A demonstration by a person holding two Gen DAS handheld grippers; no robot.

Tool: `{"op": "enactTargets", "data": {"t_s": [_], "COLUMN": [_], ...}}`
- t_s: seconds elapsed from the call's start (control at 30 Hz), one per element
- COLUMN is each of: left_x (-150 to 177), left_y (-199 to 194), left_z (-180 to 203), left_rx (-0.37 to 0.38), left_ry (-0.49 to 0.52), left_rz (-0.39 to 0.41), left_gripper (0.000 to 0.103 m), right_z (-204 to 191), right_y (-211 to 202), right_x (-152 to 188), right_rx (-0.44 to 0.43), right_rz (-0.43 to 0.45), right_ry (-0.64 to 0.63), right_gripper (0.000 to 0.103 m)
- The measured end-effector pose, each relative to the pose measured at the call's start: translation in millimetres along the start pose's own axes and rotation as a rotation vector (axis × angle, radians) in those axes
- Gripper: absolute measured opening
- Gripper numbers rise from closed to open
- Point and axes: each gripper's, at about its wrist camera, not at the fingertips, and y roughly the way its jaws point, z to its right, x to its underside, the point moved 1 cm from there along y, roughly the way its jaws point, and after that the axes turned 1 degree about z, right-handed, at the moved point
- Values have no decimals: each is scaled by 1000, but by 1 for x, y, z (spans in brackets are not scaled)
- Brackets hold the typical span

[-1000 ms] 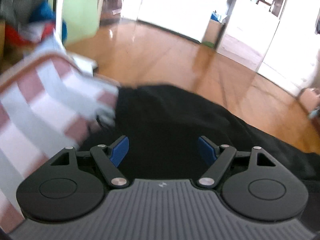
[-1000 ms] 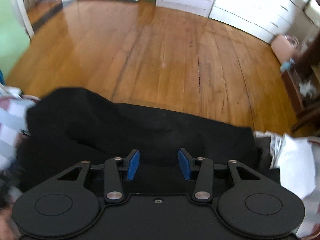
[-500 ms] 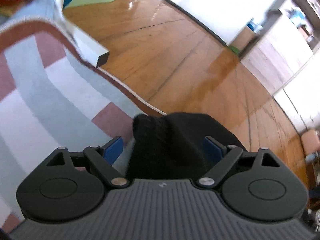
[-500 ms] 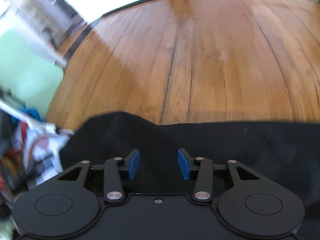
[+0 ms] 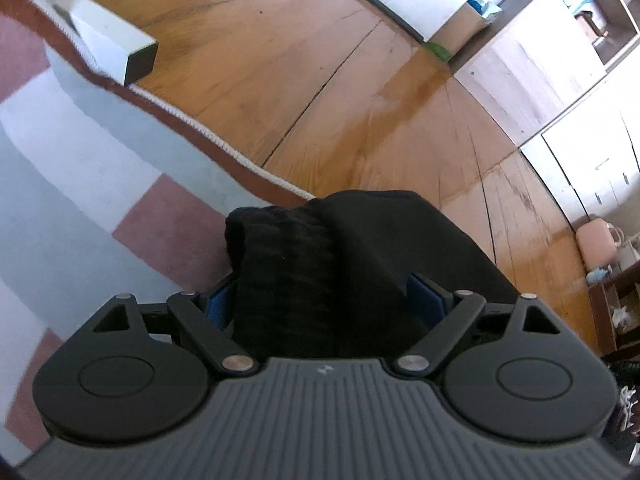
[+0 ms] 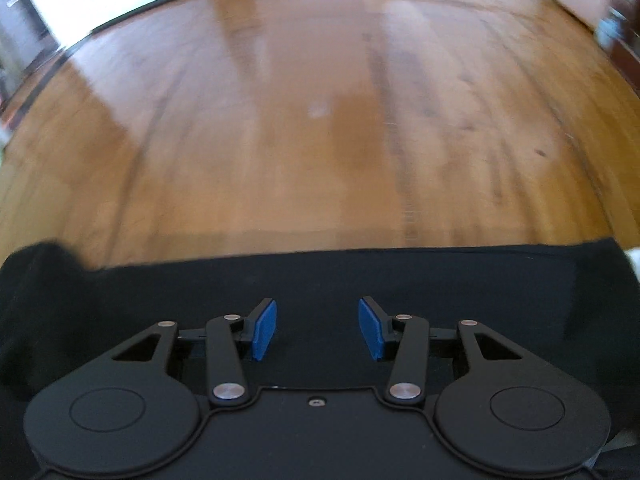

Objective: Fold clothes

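**Grippers meet a black garment at the rug's edge; folding looks barely begun**

Left gripper point(image 5: 320, 300) fills the lower part of its own view, its two blue pads spread wide apart. Between them sits a bunched end of a black garment point(image 5: 360, 248), with a ribbed knit band, perhaps a cuff or waistband, toward 9 o'clock of the bundle. The left pad is half hidden behind the cloth, and whether either pad presses on it I cannot tell; the wide stance suggests a loose straddle, not a pinch.

The garment lies where a striped rug point(image 5: 80, 184) in pale blue and dusty pink meets a wooden floor point(image 5: 320, 80). The rug fills the frame from 7 to 11 o'clock; the floor runs from 12 to 3 o'clock. A white box point(image 5: 116, 46) rests on the rug's edge near 11 o'clock.

Right gripper point(image 6: 318, 330) hangs over a broad flat spread of the same black cloth, which crosses the bottom of its blurred view from 8 to 4 o'clock. Its pads stand partly apart, with only cloth behind them and nothing pinched.

Judging progress: the garment looks spread on one side and rumpled on the other, with no neat fold visible. Grasping, smoothing and every fold appear left to do.
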Motion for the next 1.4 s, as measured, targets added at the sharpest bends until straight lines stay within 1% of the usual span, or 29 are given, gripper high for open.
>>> {"op": "enactTargets", "data": {"t_s": [0.1,0.2,0.33,0.4,0.43,0.5,0.53,0.6,0.73,0.83,0.97,1.03,1.1,1.13,1.17,1.2,1.23,1.27,1.33,1.4], "left_x": [-1,-1,-1,-1,-1,1,2,4,5,6,7,7,7,7,7,7,7,7,6,6], "left_y": [0,1,2,3,4,6,6,6,6,5,5,5,5,5,5,5,5,5,5,5], "left_z": [0,-2,-1,1,2,3,3,5,7,7,5,4,3,2,2,1,1,1,1,2], "left_rx": [11,19,12,6,2,-4,-6,-9,-14,-10,3,7,11,14,17,20,20,21,20,15], "left_ry": [4,-1,11,21,26,35,39,46,58,56,48,45,42,41,41,39,37,39,45,58], "left_rz": [30,42,45,43,44,48,50,53,53,51,55,55,56,56,56,56,56,55,51,48], "left_gripper": [87,87,87,88,87,88,88,89,89,89,89,89,89,90,90,90,92,92,92,92], "right_z": [35,76,118,130,136,148,154,162,167,161,154,146,134,126,118,109,103,101,97,98], "right_y": [0,-9,-26,-29,-29,-28,-29,-23,-13,-13,3,16,29,36,44,47,48,49,44,30], "right_x": [-11,-17,-20,-20,-20,-19,-15,-16,-9,-4,-4,-5,-3,-1,2,4,4,2,-2,-10], "right_rx": [92,185,300,328,344,377,398,423,435,442,455,456,481,481,478,467,466,492,598,657], "right_rz": [29,63,114,125,125,118,110,89,54,52,45,19,-17,-53,-93,-101,-110,-120,-70,1], "right_ry": [49,106,126,124,126,128,128,120,80,48,27,-22,-89,-143,-203,-265,-299,-309,-323,-307], "right_gripper": [51,52,53,59,61,68,68,69,69,72,72,72,71,70,54,35,21,1,1,0]}}
